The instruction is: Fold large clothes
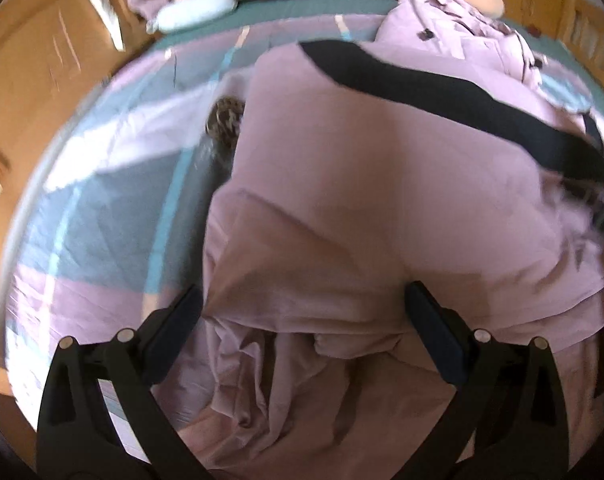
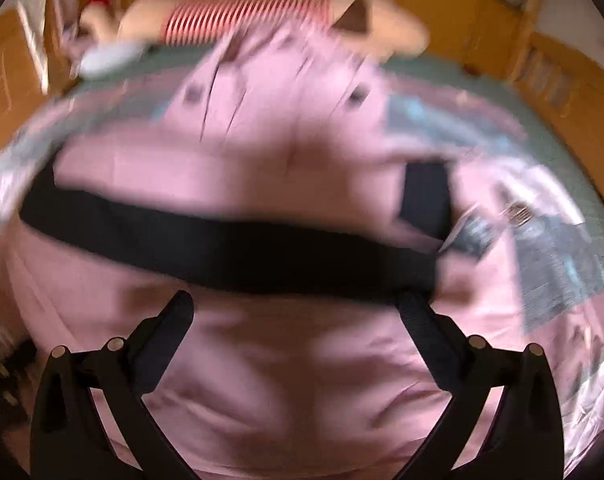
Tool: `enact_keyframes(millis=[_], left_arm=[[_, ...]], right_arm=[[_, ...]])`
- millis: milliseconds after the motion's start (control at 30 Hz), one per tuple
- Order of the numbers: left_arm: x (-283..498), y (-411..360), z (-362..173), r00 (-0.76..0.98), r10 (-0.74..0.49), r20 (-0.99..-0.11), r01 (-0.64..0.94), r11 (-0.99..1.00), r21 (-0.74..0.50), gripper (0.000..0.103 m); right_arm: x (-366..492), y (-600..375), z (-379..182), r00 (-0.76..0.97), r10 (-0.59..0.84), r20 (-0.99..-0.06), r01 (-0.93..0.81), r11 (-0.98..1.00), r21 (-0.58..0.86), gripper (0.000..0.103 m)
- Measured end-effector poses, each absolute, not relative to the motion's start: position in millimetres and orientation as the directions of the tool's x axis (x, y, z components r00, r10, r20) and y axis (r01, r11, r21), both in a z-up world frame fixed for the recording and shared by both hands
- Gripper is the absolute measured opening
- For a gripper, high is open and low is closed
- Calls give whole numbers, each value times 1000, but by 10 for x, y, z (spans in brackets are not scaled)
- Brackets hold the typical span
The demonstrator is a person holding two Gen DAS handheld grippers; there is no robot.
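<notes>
Coat [image 1: 361, 184], pink with a black band [image 1: 441, 96], is spread on the bed [image 1: 102, 208]; soft and bulky, best pinched at a hem. Left claw [image 1: 303, 300] and right claw [image 2: 296, 308] are held wide open, empty.

Both tongs hang over the pink coat [image 1: 373, 184], which serves as the landmark here. The left tongs [image 1: 303, 300] stand with their two black fingers spread wide apart, nothing between them, tips poised above the coat's crumpled near edge, on the coat's left side. The right tongs [image 2: 294, 304] are likewise spread wide with nothing gripped, their fingertips [image 2: 180, 304] hovering over the middle of the coat, just short of its black band [image 2: 230, 248]. The right view is blurred, so contact with the cloth cannot be judged.
</notes>
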State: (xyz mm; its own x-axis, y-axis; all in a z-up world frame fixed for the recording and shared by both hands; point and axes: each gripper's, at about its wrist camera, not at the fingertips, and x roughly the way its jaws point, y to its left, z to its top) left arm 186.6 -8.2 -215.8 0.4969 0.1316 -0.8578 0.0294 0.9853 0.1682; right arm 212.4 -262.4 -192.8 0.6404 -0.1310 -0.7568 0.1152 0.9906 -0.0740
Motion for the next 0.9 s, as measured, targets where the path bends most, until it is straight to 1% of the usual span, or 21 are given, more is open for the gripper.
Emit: enact_keyframes(millis=[33, 67, 100, 133, 167, 233, 367, 467, 567, 600, 667, 733, 833, 900], left_arm=[[1850, -138, -2152, 512, 159, -844, 39, 977, 208, 101], [1843, -160, -2147, 521, 172, -836, 44, 973, 228, 101], [1834, -182, -2144, 529, 186, -828, 50, 967, 249, 101], [1828, -208, -2142, 535, 196, -822, 55, 962, 266, 101], [1831, -215, -2141, 535, 196, -822, 58, 962, 268, 101], [1839, -198, -2132, 529, 186, -828, 55, 966, 252, 101], [1870, -108, -2140, 509, 158, -846, 46, 977, 210, 101], [1863, -111, -2147, 506, 152, -849, 40, 979, 199, 101], [1840, -106, -2163, 515, 150, -844, 33, 980, 195, 101], [1836, -103, -2169, 516, 149, -843, 32, 981, 192, 101], [1835, -97, -2174, 517, 145, -844, 30, 982, 188, 101], [1828, -105, -2188, 527, 146, -837, 33, 981, 192, 101], [1820, -120, -2223, 542, 149, -827, 28, 980, 195, 101], [1826, -121, -2240, 545, 150, -825, 23, 981, 194, 101]], right_arm=[[2105, -2714, -1863, 656, -157, -738, 163, 984, -64, 102], [2139, -2798, -1898, 631, -166, -757, 198, 979, -50, 102], [2200, -2872, -1997, 581, -158, -799, 213, 976, -37, 102], [2258, -2920, -2124, 529, -137, -838, 212, 977, -26, 102], [2286, -2964, -2247, 512, -100, -853, 191, 982, 0, 102], [2250, -2948, -2273, 550, -108, -828, 150, 988, -29, 102], [2171, -2900, -2297, 570, -135, -810, 152, 987, -58, 102], [2162, -2878, -2310, 563, -133, -816, 152, 987, -55, 102], [2256, -2919, -2143, 510, -141, -849, 177, 982, -57, 102], [2284, -2950, -2031, 534, -140, -834, 189, 981, -43, 102], [2274, -3058, -1696, 650, -102, -753, 197, 980, 38, 102], [2441, -3179, -1512, 679, -66, -731, 185, 979, 84, 102], [2936, -3276, -1380, 648, -85, -757, 178, 983, 43, 102], [3270, -3297, -1302, 650, -113, -752, 177, 984, 5, 102]])
